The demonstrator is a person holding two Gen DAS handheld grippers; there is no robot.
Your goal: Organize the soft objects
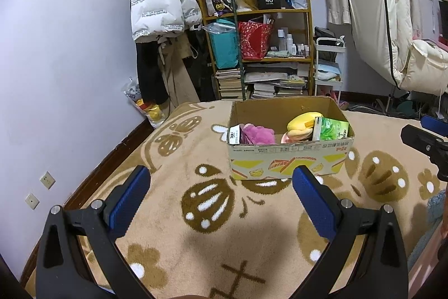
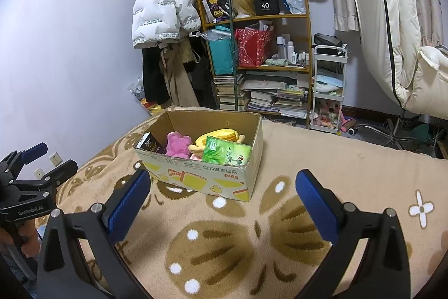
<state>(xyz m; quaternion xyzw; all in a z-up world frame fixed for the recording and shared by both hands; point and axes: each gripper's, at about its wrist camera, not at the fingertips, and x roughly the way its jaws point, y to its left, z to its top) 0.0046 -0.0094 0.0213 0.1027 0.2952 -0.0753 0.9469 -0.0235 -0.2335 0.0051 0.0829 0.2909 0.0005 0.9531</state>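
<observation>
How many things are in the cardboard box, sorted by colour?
In the cardboard box:
Pink: 1, the pink plush
Yellow: 1, the yellow plush
Green: 1, the green tissue pack
Dark: 1, the dark carton
Total: 4 that can be told apart; anything under them is hidden.

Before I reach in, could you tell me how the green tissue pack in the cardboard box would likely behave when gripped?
The green tissue pack looks soft-wrapped, so it would probably dent rather than stay stiff. Its film looks glossy, so it may slip between the pads. It leans on the yellow plush toy, which might shift when the pack is lifted.
</observation>
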